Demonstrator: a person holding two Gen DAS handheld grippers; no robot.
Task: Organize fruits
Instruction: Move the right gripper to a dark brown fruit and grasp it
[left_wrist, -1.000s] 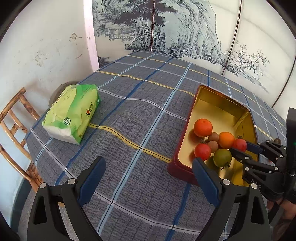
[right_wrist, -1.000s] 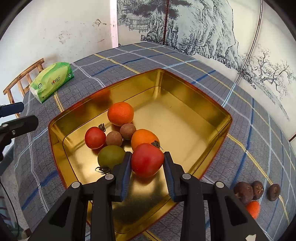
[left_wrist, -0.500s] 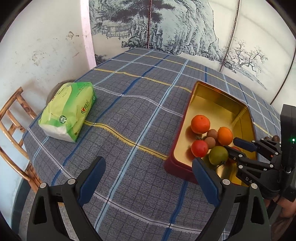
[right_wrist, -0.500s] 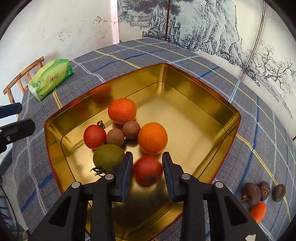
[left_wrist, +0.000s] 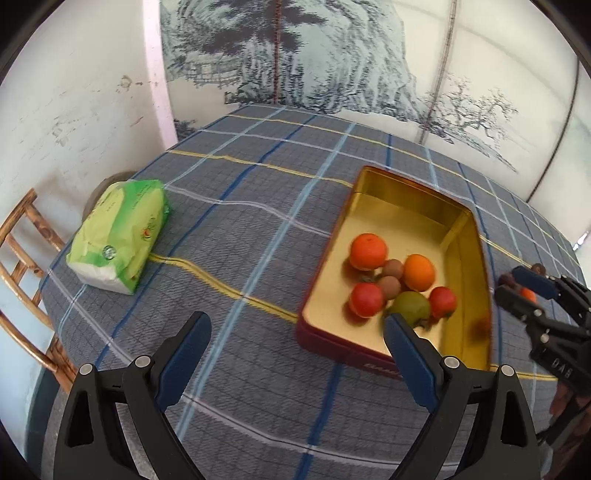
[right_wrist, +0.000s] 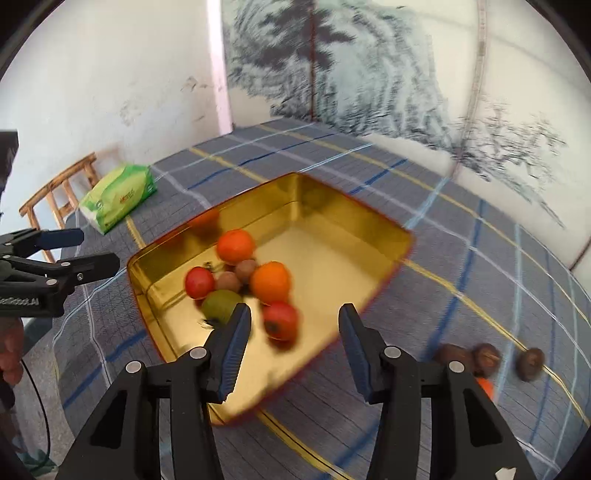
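Plaid cloth (right_wrist: 461, 302) covers the table below a painted mountain screen. On it the gold tin (right_wrist: 351, 236) holds the fruit cluster; the red tomato (right_wrist: 280, 320) lies loose on its floor, just past the right gripper (right_wrist: 293, 345), at about eleven o'clock from the gap between the spread, empty jaws. Dark fruits (right_wrist: 487, 356) sit on the cloth at three o'clock. Left gripper (left_wrist: 295, 345) hangs wide apart, tin at two o'clock.
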